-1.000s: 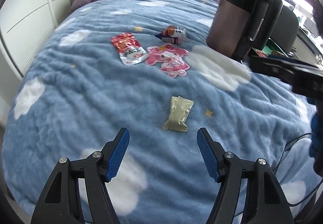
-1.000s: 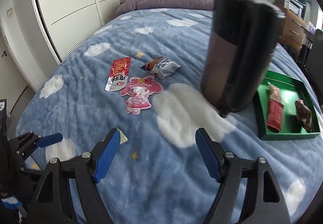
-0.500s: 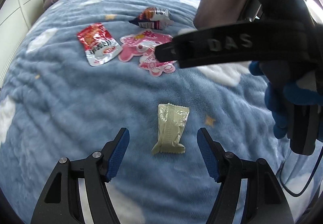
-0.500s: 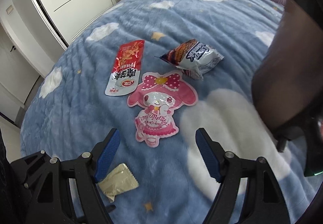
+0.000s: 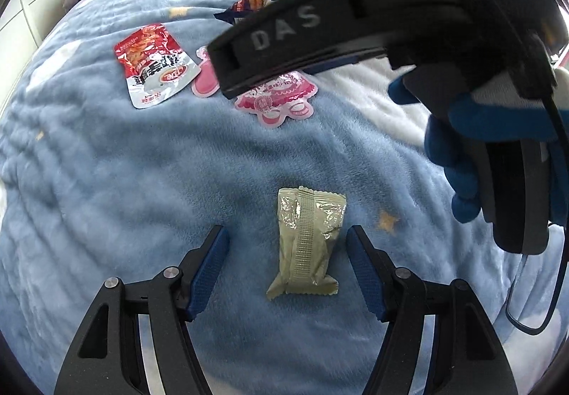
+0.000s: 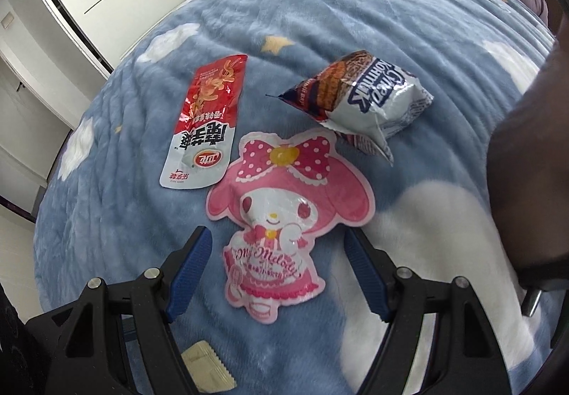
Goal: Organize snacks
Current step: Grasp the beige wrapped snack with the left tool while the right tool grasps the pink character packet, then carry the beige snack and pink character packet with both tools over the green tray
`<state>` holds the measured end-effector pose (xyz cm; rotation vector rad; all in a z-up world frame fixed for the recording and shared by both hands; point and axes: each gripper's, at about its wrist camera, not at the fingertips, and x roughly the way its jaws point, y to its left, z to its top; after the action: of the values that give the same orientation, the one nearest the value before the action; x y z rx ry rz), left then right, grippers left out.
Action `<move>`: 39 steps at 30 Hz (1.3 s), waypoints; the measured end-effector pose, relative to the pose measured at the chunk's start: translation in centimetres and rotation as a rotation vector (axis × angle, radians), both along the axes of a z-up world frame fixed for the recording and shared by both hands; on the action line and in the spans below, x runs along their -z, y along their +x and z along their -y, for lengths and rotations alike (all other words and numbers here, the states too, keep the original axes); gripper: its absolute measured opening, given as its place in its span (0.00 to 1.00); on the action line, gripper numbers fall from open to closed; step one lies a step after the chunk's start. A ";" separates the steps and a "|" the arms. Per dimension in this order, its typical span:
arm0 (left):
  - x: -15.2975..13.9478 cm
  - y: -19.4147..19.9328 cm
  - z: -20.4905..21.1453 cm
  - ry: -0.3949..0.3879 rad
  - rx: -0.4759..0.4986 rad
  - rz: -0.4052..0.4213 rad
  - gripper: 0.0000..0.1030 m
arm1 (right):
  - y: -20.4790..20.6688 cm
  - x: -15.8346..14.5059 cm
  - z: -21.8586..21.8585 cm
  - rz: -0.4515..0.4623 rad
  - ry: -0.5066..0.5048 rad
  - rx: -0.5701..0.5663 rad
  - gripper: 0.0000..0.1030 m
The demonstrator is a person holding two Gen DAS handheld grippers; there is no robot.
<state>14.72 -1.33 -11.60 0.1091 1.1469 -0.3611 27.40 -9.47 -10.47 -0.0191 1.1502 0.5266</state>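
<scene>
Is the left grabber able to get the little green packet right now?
Probably yes. The left gripper is open, with the green packet lying flat on the blanket between its fingers, and nothing lies between them.

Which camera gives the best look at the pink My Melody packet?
The right wrist view: the My Melody packet lies whole between the open right gripper's fingers. In the left wrist view, the right gripper hides most of it.

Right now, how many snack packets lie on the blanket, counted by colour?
Red pouch: 1
Pink My Melody pouch: 1
Blue and white bag: 1
Pale green packet: 1
Total: 4
</scene>
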 end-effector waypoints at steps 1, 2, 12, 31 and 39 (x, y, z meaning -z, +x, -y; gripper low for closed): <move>0.1 0.0 0.0 0.000 0.000 0.000 0.61 | 0.1 0.1 -0.2 0.001 -0.006 -0.003 0.94; 0.1 0.1 0.1 0.001 0.001 -0.001 0.60 | 0.2 0.2 -0.4 0.003 -0.016 -0.007 0.88; 0.7 1.3 0.6 0.005 -0.007 0.003 0.31 | 0.9 0.5 -0.4 0.041 -0.040 -0.019 0.03; -1.8 -1.3 -0.7 -0.009 -0.082 0.044 0.17 | -3.0 -2.4 2.1 0.147 0.048 -0.026 0.00; -3.6 -2.5 -0.9 -0.003 -0.109 0.070 0.17 | -7.1 -4.3 3.5 0.158 0.053 -0.033 0.00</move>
<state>12.27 -0.45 -8.04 0.0565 1.0780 -0.2606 20.34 -12.98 -6.13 -0.0336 0.9825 0.5746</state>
